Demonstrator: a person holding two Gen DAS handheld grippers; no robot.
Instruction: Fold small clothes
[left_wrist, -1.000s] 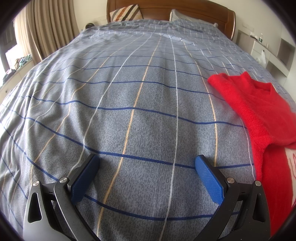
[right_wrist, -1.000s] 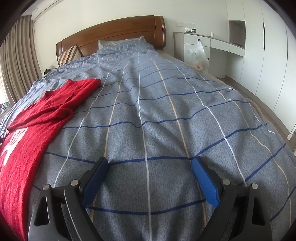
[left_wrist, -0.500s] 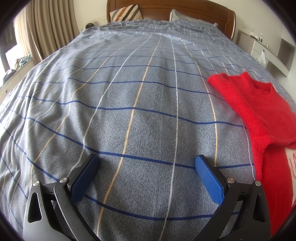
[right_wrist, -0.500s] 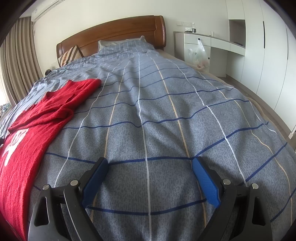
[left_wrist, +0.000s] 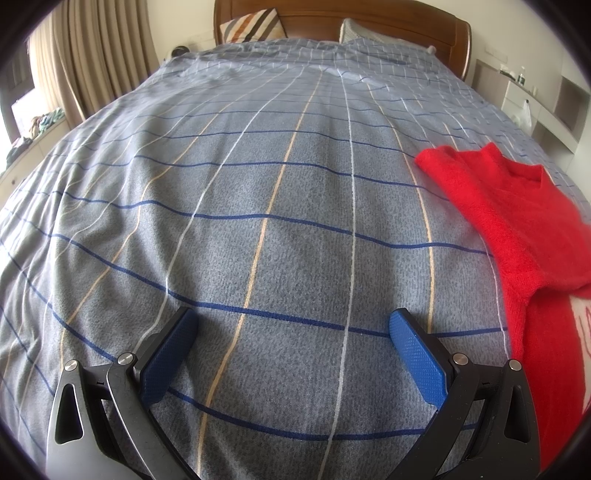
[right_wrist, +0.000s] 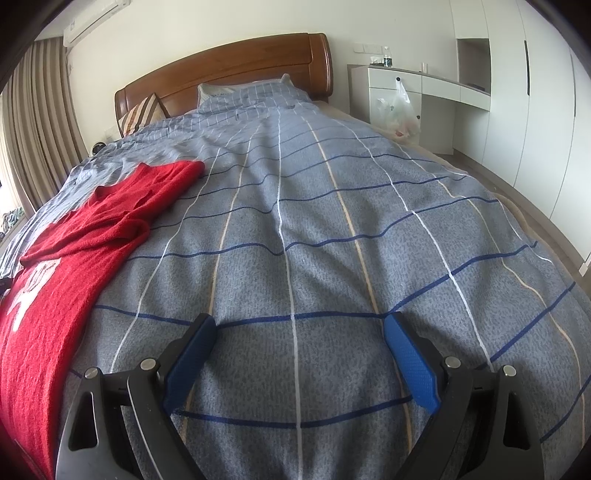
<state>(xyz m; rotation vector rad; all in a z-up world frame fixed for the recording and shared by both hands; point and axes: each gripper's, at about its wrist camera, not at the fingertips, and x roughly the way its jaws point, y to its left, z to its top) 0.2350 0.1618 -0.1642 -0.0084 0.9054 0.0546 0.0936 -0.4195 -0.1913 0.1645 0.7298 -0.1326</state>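
Note:
A red knitted sweater (left_wrist: 517, 229) with white lettering lies on the grey checked bedcover, between the two grippers. It is at the right edge of the left wrist view and at the left of the right wrist view (right_wrist: 74, 251), with one part folded over the body. My left gripper (left_wrist: 291, 325) is open and empty, low over bare cover, left of the sweater. My right gripper (right_wrist: 299, 328) is open and empty, low over bare cover, right of the sweater.
The bed (right_wrist: 332, 206) stretches ahead to a wooden headboard (right_wrist: 236, 70) with pillows. Curtains (left_wrist: 99, 55) hang on the left. A white desk and cabinets (right_wrist: 436, 92) with a hanging plastic bag (right_wrist: 397, 110) stand at the right.
The right wrist view has shifted slightly, with the sweater a little further left. The left gripper has not moved.

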